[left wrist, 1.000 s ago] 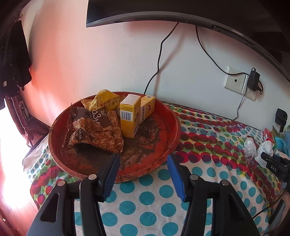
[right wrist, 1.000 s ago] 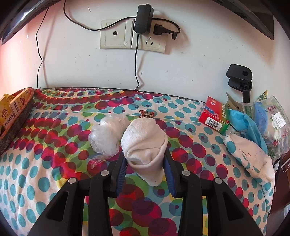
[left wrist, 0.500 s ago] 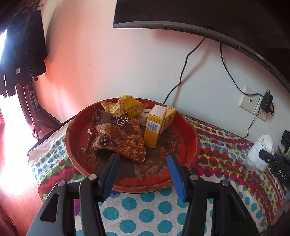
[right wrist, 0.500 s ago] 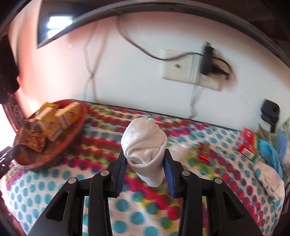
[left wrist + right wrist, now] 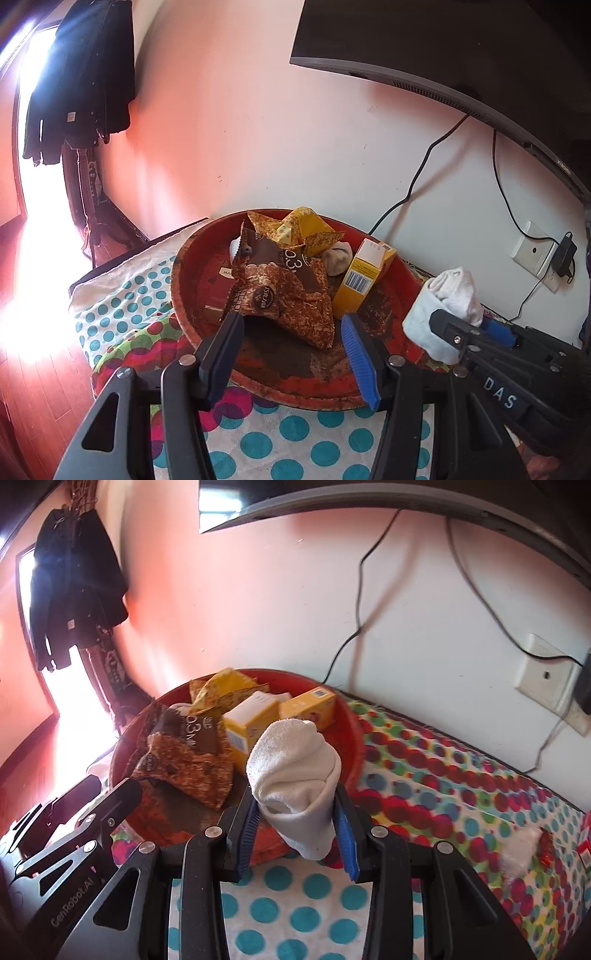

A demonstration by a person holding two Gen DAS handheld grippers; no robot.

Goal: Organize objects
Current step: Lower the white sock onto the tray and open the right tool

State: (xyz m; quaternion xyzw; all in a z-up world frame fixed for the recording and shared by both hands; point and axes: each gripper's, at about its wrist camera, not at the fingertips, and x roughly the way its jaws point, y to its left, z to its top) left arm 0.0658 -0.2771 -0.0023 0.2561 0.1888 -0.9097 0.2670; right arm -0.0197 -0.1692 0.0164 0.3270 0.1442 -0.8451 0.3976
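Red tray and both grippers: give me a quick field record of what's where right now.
surface: table under a polka-dot cloth
red tray: on the cloth, near the wall
tray contents: brown snack bag, yellow wrappers, two yellow boxes, a rolled sock
right gripper: shut on a rolled white sock, held at the tray's near rim
left gripper: jaws opening, nothing between them, aimed at the tray
left on cloth: small white bundle, far right

Fluffy terry-cloth sock (image 5: 293, 760); scuffed red tray (image 5: 295, 391); crinkly glossy wrappers (image 5: 288, 302).
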